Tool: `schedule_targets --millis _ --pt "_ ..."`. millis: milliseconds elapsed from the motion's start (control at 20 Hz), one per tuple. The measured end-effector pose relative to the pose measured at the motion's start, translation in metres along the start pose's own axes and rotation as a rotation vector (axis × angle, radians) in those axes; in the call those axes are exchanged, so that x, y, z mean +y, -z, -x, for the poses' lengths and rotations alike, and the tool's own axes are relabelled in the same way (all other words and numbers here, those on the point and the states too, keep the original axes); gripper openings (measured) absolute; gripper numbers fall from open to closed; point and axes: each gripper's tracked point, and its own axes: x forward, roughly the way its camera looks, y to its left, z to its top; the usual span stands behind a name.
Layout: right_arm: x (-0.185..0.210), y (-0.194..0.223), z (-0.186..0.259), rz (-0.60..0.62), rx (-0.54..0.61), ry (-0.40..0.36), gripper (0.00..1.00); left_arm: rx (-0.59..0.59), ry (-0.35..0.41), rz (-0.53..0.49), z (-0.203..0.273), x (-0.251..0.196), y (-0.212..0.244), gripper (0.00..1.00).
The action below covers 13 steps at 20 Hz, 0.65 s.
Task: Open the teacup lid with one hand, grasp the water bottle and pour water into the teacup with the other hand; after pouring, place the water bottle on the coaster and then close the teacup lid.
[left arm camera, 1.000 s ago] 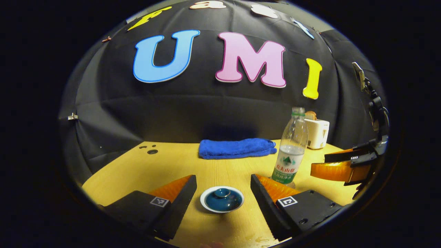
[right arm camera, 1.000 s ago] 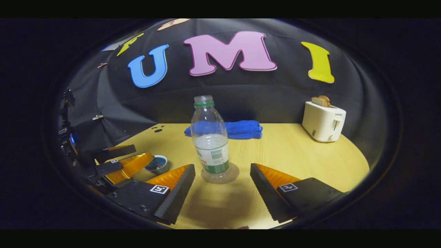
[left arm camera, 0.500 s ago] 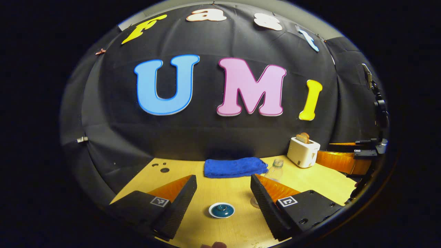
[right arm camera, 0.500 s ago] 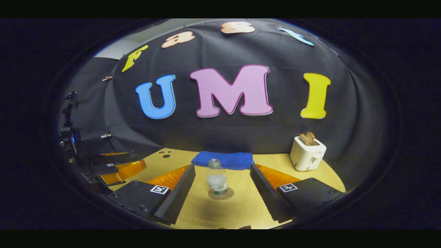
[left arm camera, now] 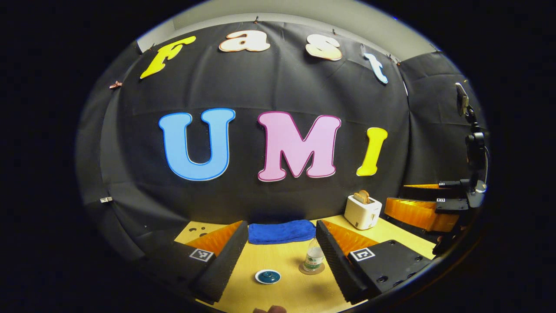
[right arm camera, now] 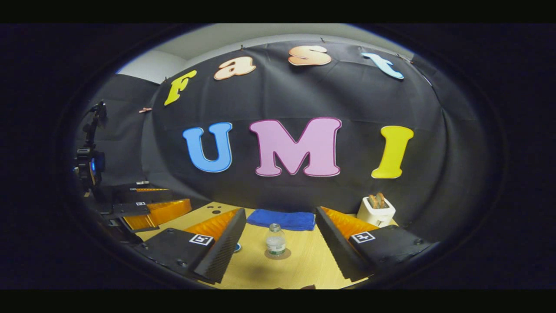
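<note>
At the bottom of the left gripper view, the left gripper [left arm camera: 281, 243] has its jaws spread wide, holding nothing and touching nothing, well above the wooden table [left arm camera: 286, 293]. Between its fingers, low in the frame, sits the round teacup [left arm camera: 267, 276] with its lid [left arm camera: 268, 275] on, glossy teal inside a white rim. Just to its right the clear plastic water bottle [left arm camera: 313, 260] stands upright on a round flat coaster [left arm camera: 311, 269]; the bottle's label is too small to read. A folded blue towel [left arm camera: 281, 231] of fluffy cloth lies behind, and a white boxy toaster [left arm camera: 362, 212] holds toast at centre right. The right gripper [left arm camera: 423, 200] shows at the right edge, fingers apart.

Low in the right gripper view, the right gripper [right arm camera: 280, 234] is likewise wide open and empty. The bottle [right arm camera: 275, 240] stands on the coaster [right arm camera: 278, 253] between its fingers, the towel [right arm camera: 282, 219] behind, the toaster [right arm camera: 376, 210] to the right. The left gripper [right arm camera: 150, 201] appears at lower left.
</note>
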Motion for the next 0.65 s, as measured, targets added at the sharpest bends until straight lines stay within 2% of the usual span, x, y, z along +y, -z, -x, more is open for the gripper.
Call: schedule_targets --millis 300,650 --pt "-0.017 -0.017 0.010 0.016 -0.043 0.005 0.98 -0.026 -0.022 -0.020 0.014 0.001 -0.011 0.98" --pt "-0.029 -0.017 0.013 0.029 -0.050 -0.009 0.98 -0.019 -0.037 -0.028 0.013 -0.009 -0.011 0.98"
